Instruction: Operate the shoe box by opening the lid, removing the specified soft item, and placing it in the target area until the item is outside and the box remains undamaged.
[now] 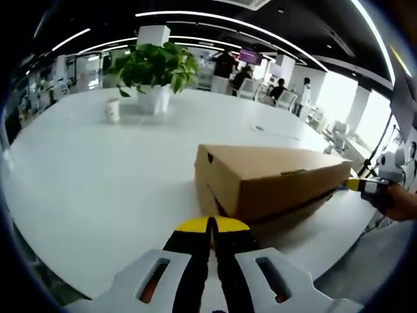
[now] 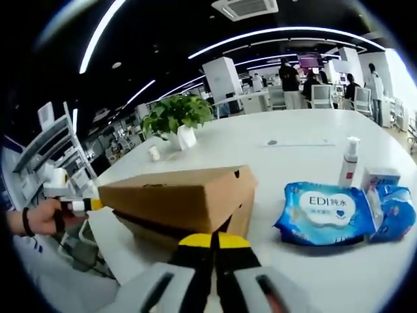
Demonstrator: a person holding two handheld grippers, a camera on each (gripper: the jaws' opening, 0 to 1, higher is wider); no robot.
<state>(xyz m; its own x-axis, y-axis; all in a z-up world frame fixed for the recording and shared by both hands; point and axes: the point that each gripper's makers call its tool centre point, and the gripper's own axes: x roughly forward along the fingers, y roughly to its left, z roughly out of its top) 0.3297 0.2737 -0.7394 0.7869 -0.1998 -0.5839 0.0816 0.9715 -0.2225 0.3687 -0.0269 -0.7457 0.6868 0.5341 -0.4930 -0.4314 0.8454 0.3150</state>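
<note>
A brown cardboard shoe box (image 1: 273, 179) lies on the white table (image 1: 98, 182), its lid on with a dark gap under the lid's lower edge. My left gripper (image 1: 212, 225) is shut, its yellow tips close to the box's near end; whether they touch it I cannot tell. My right gripper (image 1: 365, 187), held in a hand, is at the far end. In the right gripper view the box (image 2: 176, 195) lies just beyond my shut right gripper (image 2: 214, 240), and the left gripper (image 2: 81, 205) sits at the opposite end. Nothing is held between either pair of jaws.
A blue wet-wipes pack (image 2: 326, 212), a second blue pack (image 2: 394, 208), a pump bottle (image 2: 350, 160) and a small box (image 2: 378, 176) lie right of the shoe box. A potted plant (image 1: 155, 72) and a paper cup (image 1: 113, 109) stand farther back. People sit at distant desks.
</note>
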